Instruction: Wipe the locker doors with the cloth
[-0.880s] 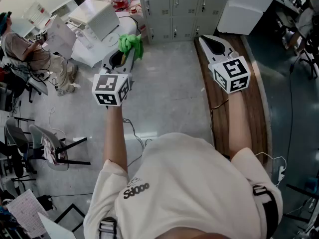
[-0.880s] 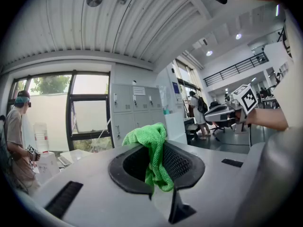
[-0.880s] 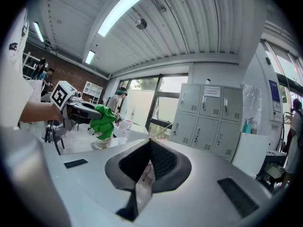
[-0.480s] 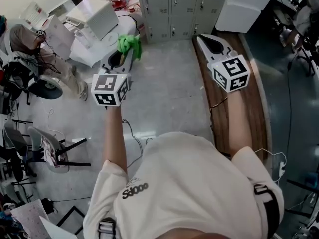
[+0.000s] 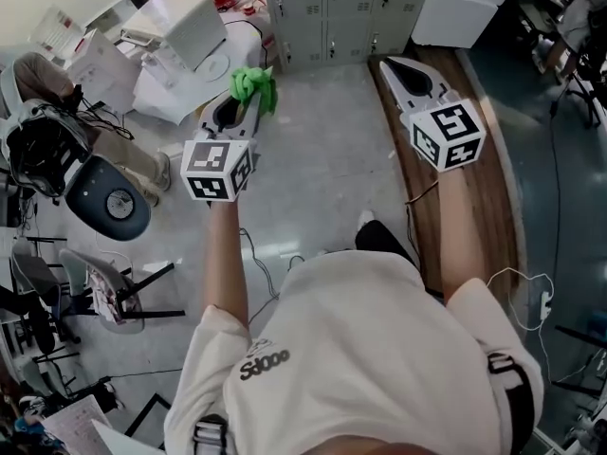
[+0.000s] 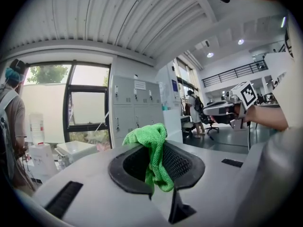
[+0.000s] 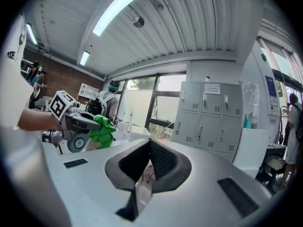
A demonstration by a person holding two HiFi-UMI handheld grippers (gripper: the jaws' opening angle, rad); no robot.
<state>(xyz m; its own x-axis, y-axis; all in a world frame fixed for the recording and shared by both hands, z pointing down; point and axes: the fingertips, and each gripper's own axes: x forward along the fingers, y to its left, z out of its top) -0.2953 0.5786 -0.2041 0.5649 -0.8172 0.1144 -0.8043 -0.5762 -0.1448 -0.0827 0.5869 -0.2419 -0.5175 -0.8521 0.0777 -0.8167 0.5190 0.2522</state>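
Note:
A bright green cloth (image 5: 253, 88) is pinched in my left gripper (image 5: 248, 102), which is held out toward the grey lockers (image 5: 343, 12) at the top of the head view. In the left gripper view the cloth (image 6: 152, 151) bunches over the shut jaws, and the lockers (image 6: 134, 111) stand some way ahead. My right gripper (image 5: 395, 67) is shut with nothing in it, level with the left one over a wooden bench (image 5: 486, 190). The right gripper view shows its jaws (image 7: 147, 144) meeting at the tips, the lockers (image 7: 211, 122) ahead and the left gripper with the cloth (image 7: 103, 130) at left.
White boxes (image 5: 185, 28) and clutter lie left of the lockers. A white cabinet (image 5: 463, 8) stands to their right. A person with a rolling chair (image 5: 104, 192) is at far left. Cables (image 5: 256, 259) trail on the grey floor.
I have stepped slightly forward; a foot now shows on the floor. The person at left has shifted and a chair rolled in. Both grippers keep their pose.

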